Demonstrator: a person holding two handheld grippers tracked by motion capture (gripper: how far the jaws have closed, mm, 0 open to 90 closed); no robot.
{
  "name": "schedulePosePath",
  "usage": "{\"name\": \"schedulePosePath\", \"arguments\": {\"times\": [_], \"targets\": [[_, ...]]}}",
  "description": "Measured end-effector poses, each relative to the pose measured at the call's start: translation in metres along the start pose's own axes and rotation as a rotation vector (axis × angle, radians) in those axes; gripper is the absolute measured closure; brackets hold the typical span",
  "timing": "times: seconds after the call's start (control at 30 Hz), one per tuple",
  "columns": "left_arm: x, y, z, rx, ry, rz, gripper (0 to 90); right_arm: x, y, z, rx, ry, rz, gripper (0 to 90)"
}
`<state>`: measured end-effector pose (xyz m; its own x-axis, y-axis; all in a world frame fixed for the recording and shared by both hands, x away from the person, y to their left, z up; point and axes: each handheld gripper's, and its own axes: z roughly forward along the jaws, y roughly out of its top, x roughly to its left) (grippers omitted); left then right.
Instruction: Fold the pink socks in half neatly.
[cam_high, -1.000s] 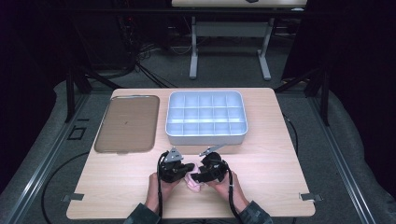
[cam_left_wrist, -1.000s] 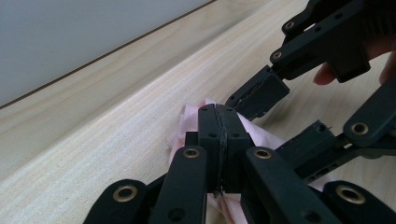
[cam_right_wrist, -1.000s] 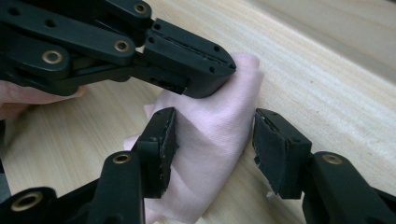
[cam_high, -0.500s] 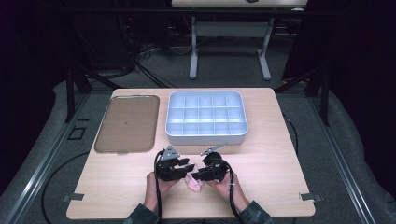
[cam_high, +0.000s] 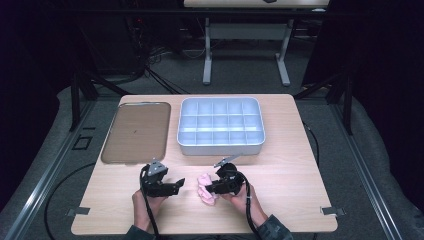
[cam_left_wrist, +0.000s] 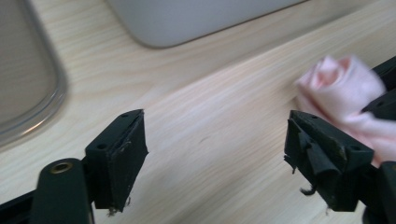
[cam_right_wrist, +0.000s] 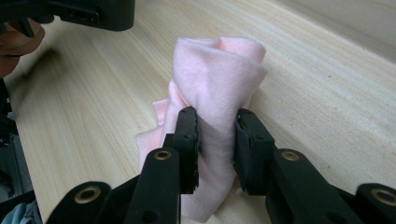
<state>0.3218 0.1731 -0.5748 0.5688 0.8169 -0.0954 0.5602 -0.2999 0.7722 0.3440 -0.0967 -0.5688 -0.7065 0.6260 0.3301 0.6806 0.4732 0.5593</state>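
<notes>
A rolled pink cloth (cam_high: 204, 190) lies on the wooden table near its front edge. My right gripper (cam_high: 212, 188) is shut on it. In the right gripper view the two pads pinch the roll (cam_right_wrist: 219, 70) at its middle, the right gripper (cam_right_wrist: 217, 140) having just closed a little further. My left gripper (cam_high: 176, 186) stands to the left of the cloth, apart from it. Its jaws have just been opening and nothing is between them. In the left gripper view the left gripper (cam_left_wrist: 215, 154) is wide open over bare wood, with the cloth (cam_left_wrist: 341, 84) off to the right.
A grey tray (cam_high: 220, 146) divided into many compartments stands behind the hands at mid table. A flat brown tray (cam_high: 135, 132) lies to its left. Bare wood stretches to the right of my right hand, and the front edge is close to the wrists.
My left gripper has opened, let go of the pink cloth and drawn away to the left. The right gripper stays in place with the cloth in its jaws.
</notes>
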Motion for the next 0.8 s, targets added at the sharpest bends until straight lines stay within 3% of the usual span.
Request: {"name": "schedulePosePath", "arguments": {"times": [0.17, 0.2, 0.37, 0.5, 0.53, 0.6, 0.63, 0.67, 0.8], "targets": [[0.002, -0.010, 0.000, 0.015, 0.032, 0.007, 16.0, -0.001, 0.000, 0.000, 0.002, 0.009, -0.001, 72.5], [0.002, -0.012, 0.001, 0.013, 0.038, 0.008, 15.8, -0.002, 0.001, -0.002, 0.030, 0.018, -0.008, 72.5], [0.004, -0.015, 0.003, 0.023, 0.034, -0.001, 15.5, -0.002, -0.002, -0.001, -0.009, 0.016, 0.011, 72.8], [0.003, -0.015, 0.005, 0.031, 0.034, 0.005, 15.2, -0.002, -0.002, -0.001, -0.010, 0.018, 0.005, 73.1], [0.003, -0.015, 0.005, 0.033, 0.035, 0.010, 15.3, -0.003, -0.001, -0.003, 0.022, 0.020, -0.004, 73.2], [0.003, -0.015, 0.005, 0.034, 0.036, 0.012, 15.2, -0.002, -0.001, -0.001, -0.009, 0.014, -0.004, 73.4], [0.003, -0.015, 0.005, 0.034, 0.036, 0.011, 15.1, -0.003, -0.001, -0.003, 0.019, 0.021, -0.012, 73.5], [0.003, -0.015, 0.005, 0.034, 0.034, 0.010, 15.0, -0.002, -0.002, -0.001, -0.006, 0.014, -0.007, 73.6], [0.004, -0.015, 0.005, 0.033, 0.035, 0.007, 15.0, -0.002, -0.002, -0.001, -0.014, 0.021, -0.008, 74.0]]}}
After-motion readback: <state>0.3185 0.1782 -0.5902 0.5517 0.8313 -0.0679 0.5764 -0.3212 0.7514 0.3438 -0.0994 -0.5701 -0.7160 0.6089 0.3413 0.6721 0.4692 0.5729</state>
